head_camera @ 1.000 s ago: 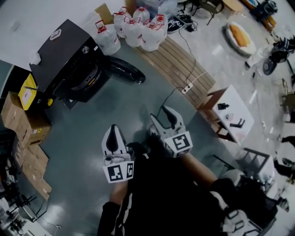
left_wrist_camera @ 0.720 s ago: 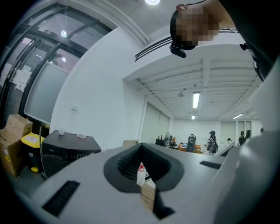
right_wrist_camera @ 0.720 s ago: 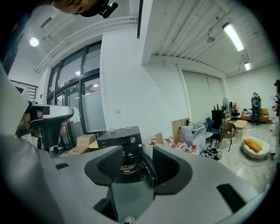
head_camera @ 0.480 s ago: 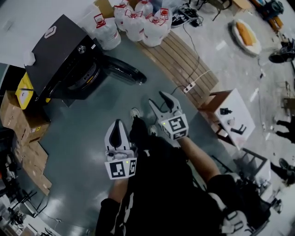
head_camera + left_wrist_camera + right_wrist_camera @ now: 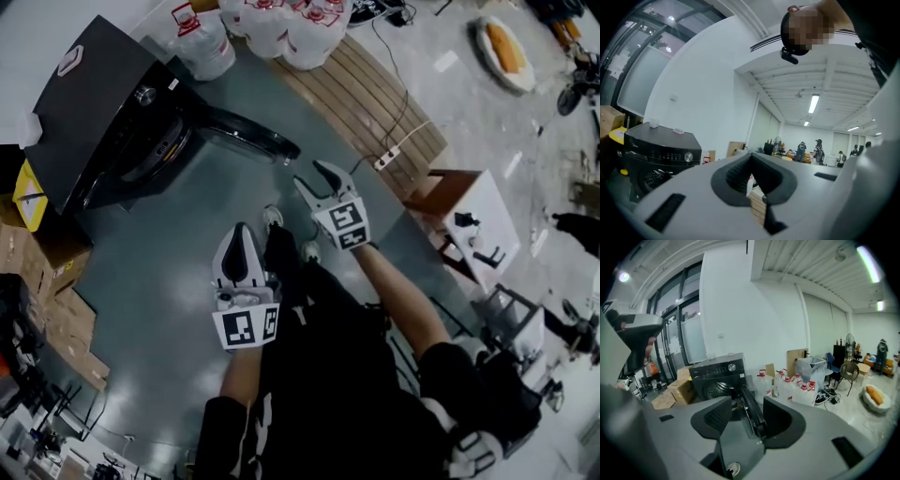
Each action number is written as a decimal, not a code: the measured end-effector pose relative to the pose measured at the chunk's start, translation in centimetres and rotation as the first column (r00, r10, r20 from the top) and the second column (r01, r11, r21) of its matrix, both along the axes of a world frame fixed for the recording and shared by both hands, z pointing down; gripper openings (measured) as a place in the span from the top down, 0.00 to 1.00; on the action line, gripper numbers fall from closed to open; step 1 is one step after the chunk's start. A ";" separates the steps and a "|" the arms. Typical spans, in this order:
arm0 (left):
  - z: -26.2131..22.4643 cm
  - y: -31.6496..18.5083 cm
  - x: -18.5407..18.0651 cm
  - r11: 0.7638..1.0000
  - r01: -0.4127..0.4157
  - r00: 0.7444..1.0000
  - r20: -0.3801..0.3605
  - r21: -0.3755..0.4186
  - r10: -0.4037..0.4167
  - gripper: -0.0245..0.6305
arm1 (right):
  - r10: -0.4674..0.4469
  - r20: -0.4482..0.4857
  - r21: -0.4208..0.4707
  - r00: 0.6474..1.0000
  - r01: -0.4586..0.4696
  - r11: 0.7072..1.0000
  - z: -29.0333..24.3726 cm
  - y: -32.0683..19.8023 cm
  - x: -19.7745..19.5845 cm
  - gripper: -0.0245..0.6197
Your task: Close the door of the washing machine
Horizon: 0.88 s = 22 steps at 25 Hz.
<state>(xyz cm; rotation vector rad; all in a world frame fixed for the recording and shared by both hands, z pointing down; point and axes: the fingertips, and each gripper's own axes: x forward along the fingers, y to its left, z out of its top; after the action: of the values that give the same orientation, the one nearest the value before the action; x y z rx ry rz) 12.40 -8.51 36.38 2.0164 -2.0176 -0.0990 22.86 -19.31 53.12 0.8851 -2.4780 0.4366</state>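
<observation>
The black washing machine (image 5: 84,103) stands at the upper left of the head view. Its round door (image 5: 246,134) hangs wide open, swung out to the right over the grey floor. My right gripper (image 5: 314,178) is open and sits just below and right of the door's free end, not touching it. In the right gripper view the door (image 5: 750,411) shows edge-on in the gap of the right gripper (image 5: 747,416), with the machine (image 5: 717,373) behind. My left gripper (image 5: 239,234) is shut on nothing and held lower, near my body. The left gripper (image 5: 752,176) view has the machine (image 5: 656,154) at its left.
Several water jugs (image 5: 281,28) stand behind the door beside a wooden pallet (image 5: 366,103). A power strip (image 5: 386,159) lies at the pallet's edge. Cardboard boxes (image 5: 47,309) line the left side. A small white table (image 5: 478,230) is at the right. My shoes (image 5: 272,217) are under the grippers.
I have stepped closer to the machine. The right gripper has moved up toward the door's free end, and the left gripper has kept its place near my body.
</observation>
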 end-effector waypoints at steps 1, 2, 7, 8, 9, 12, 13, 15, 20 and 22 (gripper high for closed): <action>0.7 -0.6 -0.3 1.000 -0.004 1.000 0.005 -0.003 0.004 0.96 | 0.000 -0.013 -0.012 1.000 0.000 1.000 1.3 -0.5 -0.2 0.64; 1.4 -1.1 -0.5 1.000 -0.009 1.000 0.009 -0.007 0.009 0.96 | -0.001 -0.028 -0.025 1.000 0.000 1.000 2.8 -0.9 -0.3 0.65; 5.8 -3.2 -2.1 0.999 -0.005 1.000 -0.021 -0.051 0.004 0.96 | -0.021 -0.108 -0.074 0.994 0.013 0.997 9.8 -2.9 -1.1 0.67; 6.6 -3.4 -2.4 0.998 0.000 1.000 -0.024 -0.058 -0.001 0.96 | -0.026 -0.117 -0.083 0.993 0.016 0.996 11.0 -3.2 -1.3 0.67; 7.3 -3.8 -2.6 0.998 0.004 1.000 -0.028 -0.062 -0.006 0.96 | -0.032 -0.124 -0.091 0.992 0.020 0.996 12.2 -3.6 -1.5 0.67; 8.7 -5.0 -2.8 0.997 0.005 0.999 -0.049 -0.072 -0.009 0.96 | -0.047 -0.145 -0.123 0.988 0.029 0.992 15.4 -4.7 -1.9 0.67; 9.0 -5.4 -2.7 0.997 0.002 0.999 -0.048 -0.073 -0.006 0.96 | -0.051 -0.151 -0.133 0.987 0.031 0.991 16.4 -5.0 -2.0 0.67; 9.6 -6.3 -2.5 0.998 -0.007 0.999 -0.035 -0.068 0.005 0.96 | -0.057 -0.169 -0.145 0.984 0.032 0.989 18.4 -5.8 -1.9 0.67; 11.2 -8.2 -2.6 0.997 -0.014 0.999 -0.038 -0.072 0.011 0.96 | -0.083 -0.220 -0.177 0.972 0.044 0.983 23.0 -7.1 -1.5 0.68; 12.0 -8.7 -2.8 0.997 -0.011 0.999 -0.038 -0.077 0.008 0.96 | -0.097 -0.233 -0.188 0.968 0.053 0.981 24.3 -7.4 -1.5 0.69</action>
<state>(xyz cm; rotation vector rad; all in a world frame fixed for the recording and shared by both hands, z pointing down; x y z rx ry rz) 9.61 -17.22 48.40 1.9623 -1.9581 -0.0555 21.33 -26.72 77.46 0.7219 -2.2024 0.4882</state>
